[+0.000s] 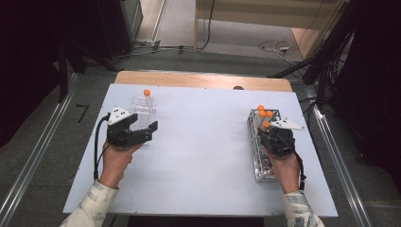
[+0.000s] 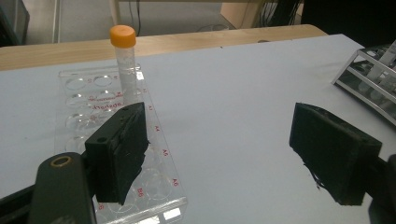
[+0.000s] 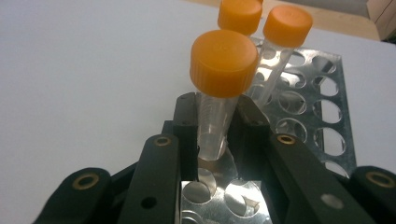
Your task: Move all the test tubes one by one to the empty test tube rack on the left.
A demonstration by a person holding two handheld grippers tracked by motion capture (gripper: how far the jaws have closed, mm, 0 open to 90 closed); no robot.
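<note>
My right gripper (image 3: 214,122) is shut on a clear tube with an orange cap (image 3: 223,65), which stands in a hole of the metal rack (image 3: 322,93). Two more orange-capped tubes (image 3: 286,28) stand in the rack just behind it. From the high view this gripper (image 1: 267,132) sits over the metal rack (image 1: 260,163) at the table's right. My left gripper (image 2: 219,135) is open with nothing between its jaws. It hovers over the near end of a clear plastic rack (image 2: 88,100), which holds one orange-capped tube (image 2: 125,60) at its far end. In the high view it (image 1: 145,121) is at the left.
Both racks rest on a white board (image 1: 203,142) over a wooden table, whose far edge (image 1: 203,79) shows beyond it. The metal rack (image 2: 369,84) lies across from my left gripper. Cables and stand legs cover the floor behind the table.
</note>
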